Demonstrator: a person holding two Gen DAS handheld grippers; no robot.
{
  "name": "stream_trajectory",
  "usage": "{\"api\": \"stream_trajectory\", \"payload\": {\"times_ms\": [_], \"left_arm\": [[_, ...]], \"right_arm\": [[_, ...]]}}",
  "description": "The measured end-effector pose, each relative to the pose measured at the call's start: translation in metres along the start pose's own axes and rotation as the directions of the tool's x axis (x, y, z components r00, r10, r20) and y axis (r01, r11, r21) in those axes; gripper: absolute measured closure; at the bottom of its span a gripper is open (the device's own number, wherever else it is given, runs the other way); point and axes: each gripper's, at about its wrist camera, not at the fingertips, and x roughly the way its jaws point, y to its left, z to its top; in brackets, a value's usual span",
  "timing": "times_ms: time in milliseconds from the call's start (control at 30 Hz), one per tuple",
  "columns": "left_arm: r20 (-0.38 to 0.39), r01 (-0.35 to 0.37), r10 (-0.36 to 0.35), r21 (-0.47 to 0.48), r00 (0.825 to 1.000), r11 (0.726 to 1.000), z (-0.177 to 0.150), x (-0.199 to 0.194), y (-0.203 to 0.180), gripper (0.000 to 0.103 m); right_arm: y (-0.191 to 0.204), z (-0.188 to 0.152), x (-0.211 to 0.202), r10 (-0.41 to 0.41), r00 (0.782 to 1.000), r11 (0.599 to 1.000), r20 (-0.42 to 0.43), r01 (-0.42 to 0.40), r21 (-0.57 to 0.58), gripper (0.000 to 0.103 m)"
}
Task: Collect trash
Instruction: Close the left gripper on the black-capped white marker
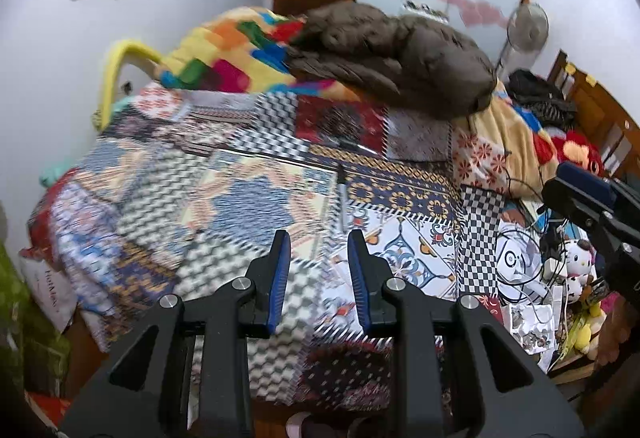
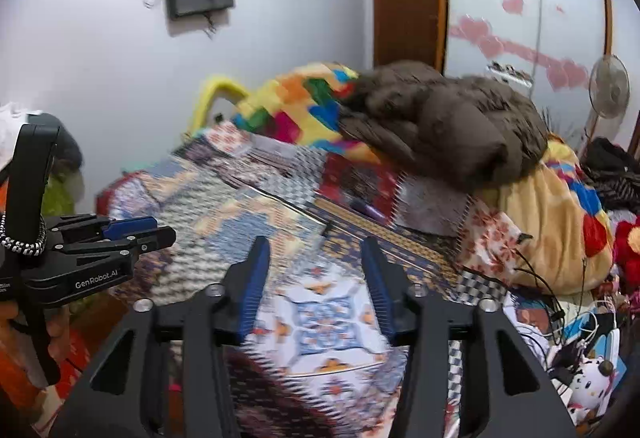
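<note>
Two wrist fisheyes angled down, close over one shared patchwork bed (image 1: 240, 198), left beside right.

Patchwork bedspread (image 1: 248, 198), brown jacket (image 1: 400, 54), fan (image 1: 527, 25)

We hold both grippers out in front, tilted downward. Left gripper (image 1: 319, 238): fingers (image 1: 280, 270) parted by a narrow gap, nothing between the blue pads. Right gripper (image 2: 316, 250): fingers (image 2: 254, 286) parted wider, also with nothing between them. In the right wrist view the left gripper (image 2: 140, 232) sits at far left, seen side-on, with a hand (image 2: 52, 334) wrapped around its grip below. In the left wrist view the right gripper (image 1: 576, 190) juts in from the right edge.
</note>
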Motion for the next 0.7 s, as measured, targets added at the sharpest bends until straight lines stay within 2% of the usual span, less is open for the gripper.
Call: {"api": "stream_trajectory", "payload": {"times_ms": [167,267,433,533,700], "left_arm": [[-0.096,0.026,-0.024,0.020,0.995,0.999,0.015,0.085,-0.019,0.075],[-0.172,0.046,-0.043,0.015,0.984,0.999,0.022,0.144,-0.024,0.075],[-0.261,0.071,-0.066,0.013,0.963,0.997,0.028,0.215,-0.023,0.075],[-0.282,0.088,-0.086,-0.004,0.955,0.996,0.032,0.240,-0.021,0.075],[-0.262,0.080,-0.068,0.037,0.963,0.996,0.037,0.260,-0.031,0.081]], "right_arm": [[-0.053,-0.002,0.046,-0.052,0.996,0.998,-0.074,0.055,0.044,0.053],[-0.076,-0.005,0.070,-0.051,0.992,0.996,-0.112,0.059,0.074,0.053],[-0.104,-0.007,0.121,-0.044,0.983,0.992,-0.179,0.064,0.111,0.053],[-0.115,-0.007,0.151,-0.025,0.977,0.991,-0.213,0.052,0.122,0.053],[-0.125,-0.001,0.197,0.000,0.969,0.993,-0.248,0.028,0.112,0.053]]}}
